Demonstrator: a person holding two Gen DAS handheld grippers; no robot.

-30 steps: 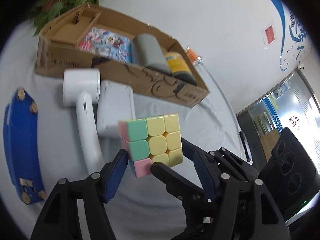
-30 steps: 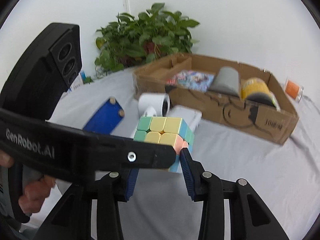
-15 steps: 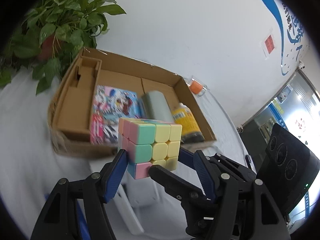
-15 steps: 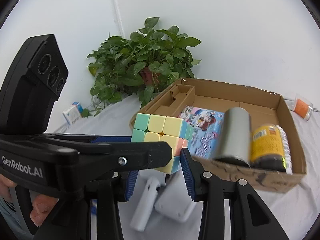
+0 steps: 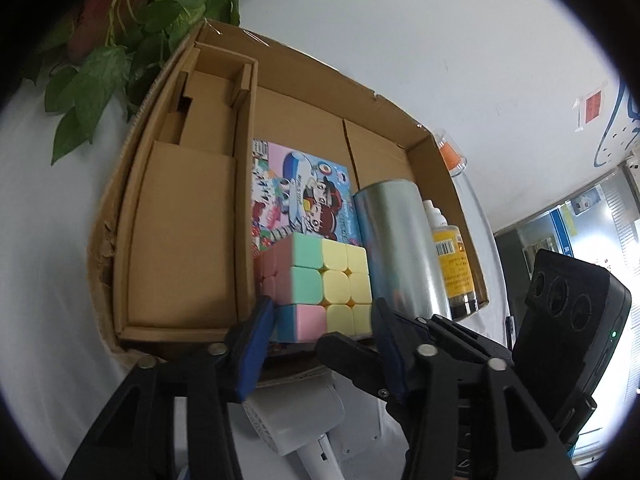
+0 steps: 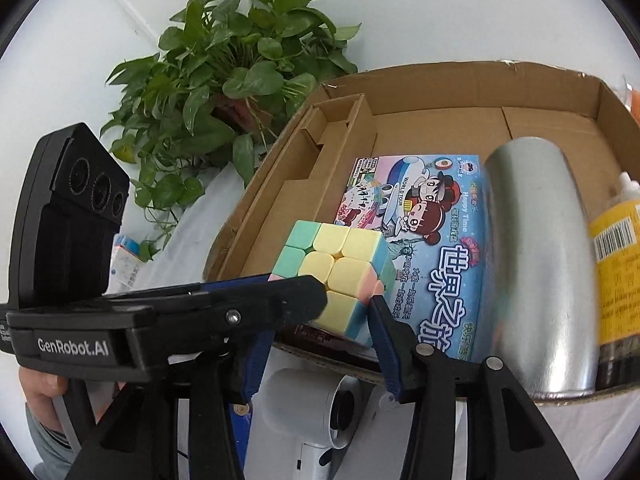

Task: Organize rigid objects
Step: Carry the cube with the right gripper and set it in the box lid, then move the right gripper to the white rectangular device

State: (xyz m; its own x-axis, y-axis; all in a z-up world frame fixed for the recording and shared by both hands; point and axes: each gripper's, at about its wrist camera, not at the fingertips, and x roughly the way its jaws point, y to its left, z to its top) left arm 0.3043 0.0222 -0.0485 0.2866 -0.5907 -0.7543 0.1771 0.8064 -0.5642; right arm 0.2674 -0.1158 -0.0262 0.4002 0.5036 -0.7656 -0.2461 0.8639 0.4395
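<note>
A pastel puzzle cube (image 5: 320, 288) is clamped between both grippers at once. My left gripper (image 5: 320, 324) is shut on it, and my right gripper (image 6: 320, 320) is shut on it too (image 6: 334, 276). The cube hangs over the near edge of an open cardboard box (image 5: 124, 248), above a colourful picture book (image 6: 432, 240) that lies flat inside. A silver cylinder (image 6: 536, 264) and a yellow-labelled bottle (image 6: 616, 264) lie in the box to the right of the book.
A cardboard insert (image 5: 188, 220) fills the box's left part. A white hair dryer (image 6: 320, 412) lies on the white table below the box's near wall. A potted plant (image 6: 224, 64) stands behind the box. An orange-capped clear container (image 5: 450, 152) is beyond the box.
Both grippers have carried the cube up off the table and forward over the box. The box has come much closer and now shows from above.
</note>
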